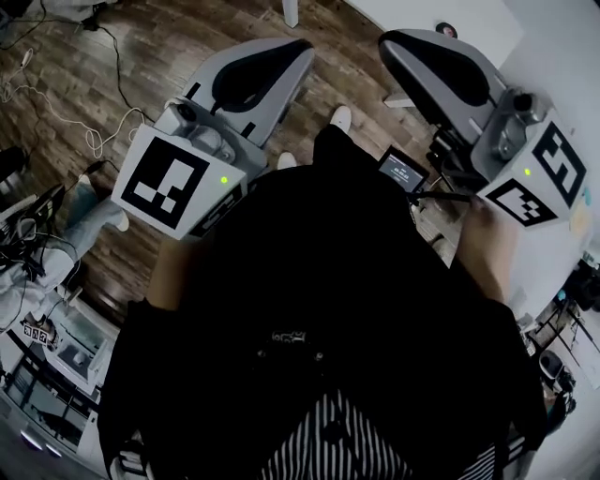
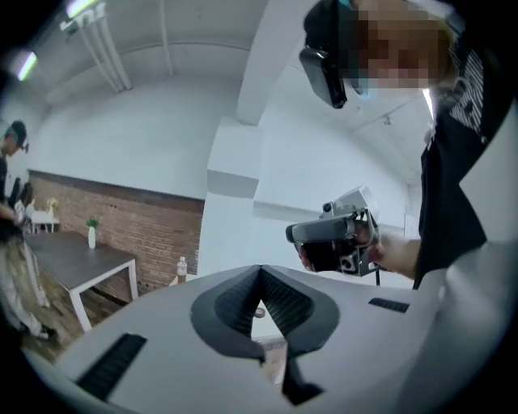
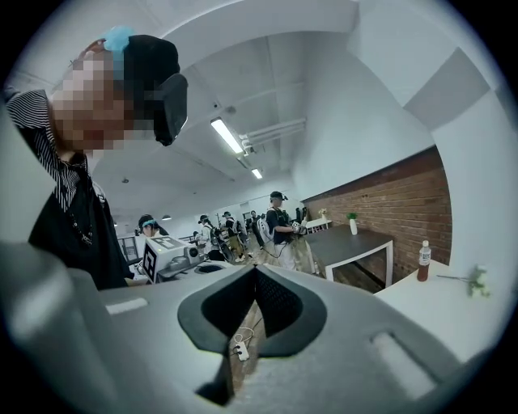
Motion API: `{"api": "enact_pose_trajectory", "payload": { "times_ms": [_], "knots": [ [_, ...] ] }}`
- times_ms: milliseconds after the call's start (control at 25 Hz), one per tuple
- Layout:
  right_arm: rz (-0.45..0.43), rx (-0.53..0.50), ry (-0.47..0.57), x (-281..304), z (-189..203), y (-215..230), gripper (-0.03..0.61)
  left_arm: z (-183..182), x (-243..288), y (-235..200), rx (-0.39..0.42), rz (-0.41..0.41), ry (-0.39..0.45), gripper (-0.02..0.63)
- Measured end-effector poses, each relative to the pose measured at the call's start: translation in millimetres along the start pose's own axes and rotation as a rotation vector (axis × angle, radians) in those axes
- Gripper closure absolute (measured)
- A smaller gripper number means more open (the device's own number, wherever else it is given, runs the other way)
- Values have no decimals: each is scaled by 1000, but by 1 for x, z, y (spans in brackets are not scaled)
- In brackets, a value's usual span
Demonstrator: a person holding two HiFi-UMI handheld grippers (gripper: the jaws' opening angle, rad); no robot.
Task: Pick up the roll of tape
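- Roll of tape: I cannot find it for sure in any view. I think it will be light and stiff, a hard ring with a smooth outside. A good way to take it is to pinch one side of the ring, with one pad in the hole and one outside.
- Head view: the left claw (image 1: 302,47) and the right claw (image 1: 389,42) are held out over the wooden floor (image 1: 169,47), apart from each other. A small round thing (image 1: 446,29) lies near the edge of a white bench (image 1: 487,19). It may be the tape, but it is too small to tell.
- Left gripper view: the left claw (image 2: 261,269) has its jaws pressed together. Nothing is between them, and it touches nothing.
- Right gripper view: the right claw (image 3: 255,271) is pressed together too, with nothing in it. A bottle (image 3: 423,260) stands on a white bench (image 3: 461,303) at the right.
- I think the jaws must spread before either claw can take the ring.
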State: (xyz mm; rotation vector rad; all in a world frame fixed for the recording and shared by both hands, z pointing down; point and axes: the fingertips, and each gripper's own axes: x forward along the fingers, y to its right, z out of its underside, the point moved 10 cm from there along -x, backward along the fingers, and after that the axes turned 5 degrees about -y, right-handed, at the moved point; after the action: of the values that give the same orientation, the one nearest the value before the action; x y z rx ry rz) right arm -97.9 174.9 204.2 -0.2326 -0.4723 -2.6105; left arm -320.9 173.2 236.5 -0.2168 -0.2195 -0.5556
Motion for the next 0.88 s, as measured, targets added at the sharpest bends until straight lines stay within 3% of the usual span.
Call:
{"api": "enact_pose_trajectory", "payload": {
  "times_ms": [80,480,560,680,800,880],
  "knots": [
    [12,-1,4,-6,-12,18,575,-14,16,-3,46,5,-30,607],
    [14,13,27,-36,-49,104,575,-71,98,-32,-77,71,20,609],
    [9,27,45,-43,-56,134,575,-82,121,-40,-79,66,6,607],
    [21,67,74,-55,-59,186,575,-95,164,-48,35,22,-72,607],
    [107,143,156,-77,-55,248,575,-105,219,-61,-30,42,-95,607],
    [118,150,189,-91,-54,284,575,-111,253,-71,-65,51,-105,607]
  ]
}}
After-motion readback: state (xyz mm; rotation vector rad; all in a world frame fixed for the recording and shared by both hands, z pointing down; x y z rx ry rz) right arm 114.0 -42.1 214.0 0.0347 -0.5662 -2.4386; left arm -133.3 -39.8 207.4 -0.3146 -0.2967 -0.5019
